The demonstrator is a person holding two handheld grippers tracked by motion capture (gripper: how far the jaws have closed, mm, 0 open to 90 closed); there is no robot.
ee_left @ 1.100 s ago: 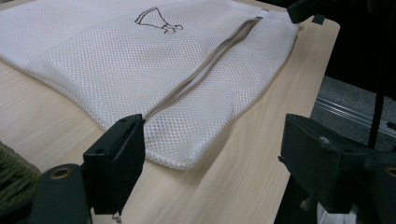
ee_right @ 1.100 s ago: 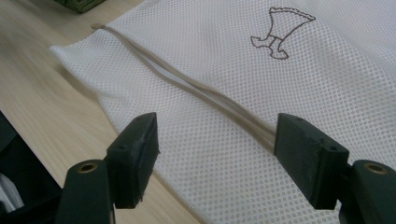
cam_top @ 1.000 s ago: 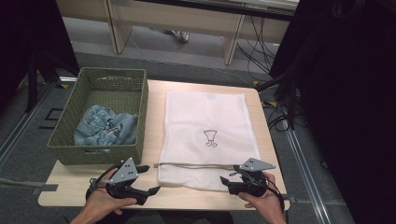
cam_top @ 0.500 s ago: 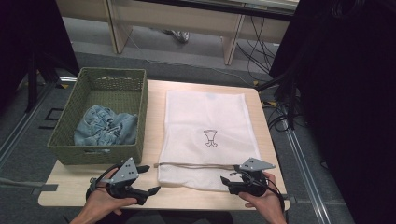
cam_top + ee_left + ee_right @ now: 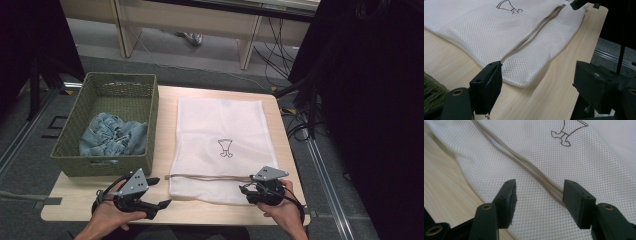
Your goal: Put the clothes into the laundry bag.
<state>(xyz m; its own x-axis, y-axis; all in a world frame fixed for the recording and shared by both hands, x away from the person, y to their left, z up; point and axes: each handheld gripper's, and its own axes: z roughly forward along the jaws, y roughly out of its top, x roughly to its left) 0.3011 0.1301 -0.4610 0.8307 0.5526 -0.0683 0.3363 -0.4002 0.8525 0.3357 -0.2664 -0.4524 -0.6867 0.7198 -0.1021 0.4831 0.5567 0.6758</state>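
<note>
Wooden table (image 5: pixel 165 145): mesh bag's zipper (image 5: pixel 524 162) between open right gripper (image 5: pixel 539 195) fingers.

— What sort of place is this?

— A lab or test room rather than a home. The small wooden table (image 5: pixel 280 125) stands on grey carpet tile, with a metal floor rail (image 5: pixel 325 175) running past it at three o'clock.

— Anything else?

— Loose black cables (image 5: pixel 272 55) trail on the floor at one o'clock, pale desk legs (image 5: pixel 247 47) stand at twelve, and dark curtains (image 5: pixel 370 100) hang along both sides.
</note>
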